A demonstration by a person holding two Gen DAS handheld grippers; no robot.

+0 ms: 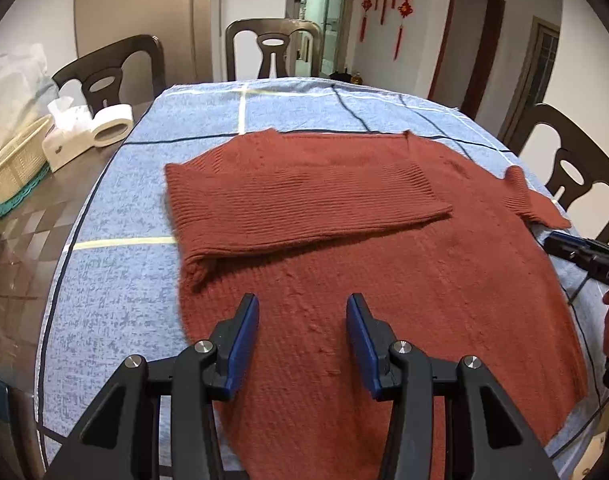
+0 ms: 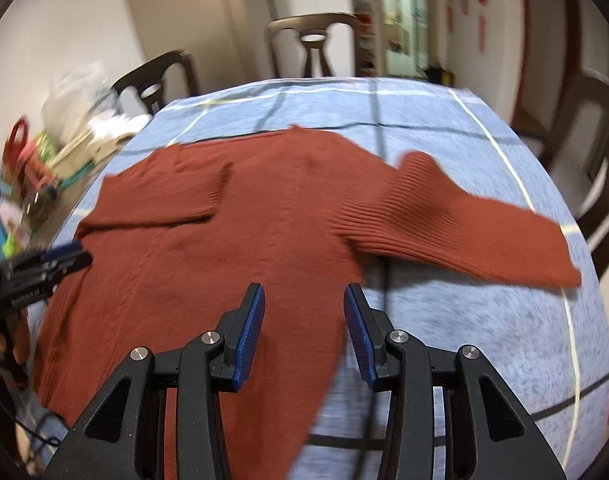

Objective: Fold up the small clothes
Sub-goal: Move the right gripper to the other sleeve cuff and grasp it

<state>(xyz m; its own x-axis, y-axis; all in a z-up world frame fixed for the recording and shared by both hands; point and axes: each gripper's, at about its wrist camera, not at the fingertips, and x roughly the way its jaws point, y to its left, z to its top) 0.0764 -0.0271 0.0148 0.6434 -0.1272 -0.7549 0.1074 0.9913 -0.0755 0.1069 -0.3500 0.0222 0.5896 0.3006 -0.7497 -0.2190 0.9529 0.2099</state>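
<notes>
A blue checked cloth point(image 1: 116, 208) is covering the table, and a rust-red knitted sweater point(image 1: 384, 272) is lying flat across the middle of it, taking up most of the cloth. One sleeve point(image 1: 304, 196) is lying folded over the sweater's chest, its ribbed cuff reaching toward the centre. The other sleeve point(image 2: 464, 228) is stretching out sideways over the bare cloth, away from the body of the sweater.

Dark wooden chairs point(image 1: 272, 48) are standing around the far side of the table. At the table's edge beyond the cloth, a pale woven basket point(image 1: 12, 160) is sitting beside a white tissue box point(image 1: 70, 136).

The left gripper point(image 1: 303, 340) is hovering above the lower part of the sweater, its blue-padded jaws standing apart with nothing between them. The right gripper point(image 2: 304, 330) is hanging over the sweater's side edge near the outstretched sleeve, jaws likewise spread and gripping nothing; the right wrist view is blurred, so whether its tips are touching the knit is hard to say.
</notes>
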